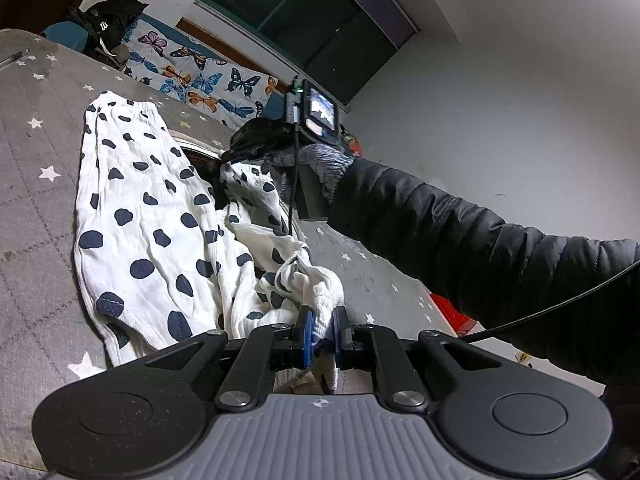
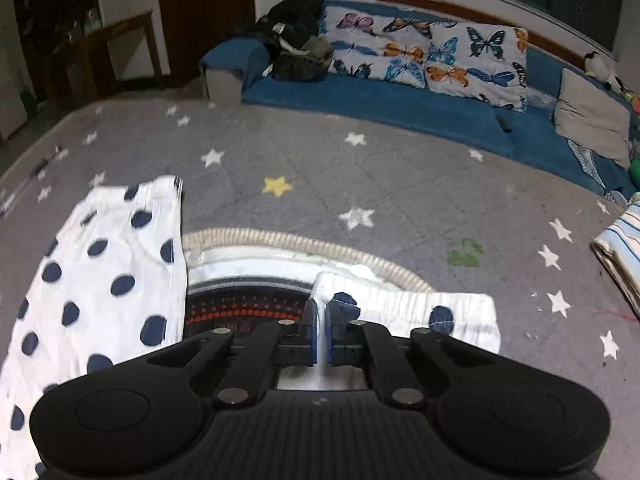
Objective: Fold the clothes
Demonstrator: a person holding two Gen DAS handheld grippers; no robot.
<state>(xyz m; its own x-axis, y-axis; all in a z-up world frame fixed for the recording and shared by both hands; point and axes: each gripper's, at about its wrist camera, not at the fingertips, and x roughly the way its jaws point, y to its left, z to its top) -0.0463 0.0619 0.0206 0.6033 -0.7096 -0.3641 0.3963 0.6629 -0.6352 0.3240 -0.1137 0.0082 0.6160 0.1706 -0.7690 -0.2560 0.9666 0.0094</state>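
Polka-dot trousers (image 1: 152,216), white crinkled cotton with navy blotches, lie on a grey star-print mat (image 1: 36,152). One leg runs flat toward 11 o'clock in the left wrist view; the other is bunched and twisted through the middle, so the garment is far from squared up.

The left tongs (image 1: 320,332) are pinching a thick wad of the waistband end with its drawstring (image 1: 286,270), at 6 o'clock in that view. The right tongs (image 2: 322,320) are pressed together on the hem of the far leg, a thin edge of cloth caught between the blue pads (image 2: 310,320); the black-sleeved arm (image 1: 460,232) reaches across from 3 o'clock.

Risks from here, as I judge them:
- The right grip holds only a sliver of hem, so a pull could slip it free.
- The wadded waistband may carry its creases into the fold.
- The far leg lies partly over a round patterned object with a beige rim (image 2: 256,304), which could snag or drag along.

A butterfly-print blanket (image 2: 432,56) on a blue sofa (image 2: 400,104) sits at 12 o'clock.
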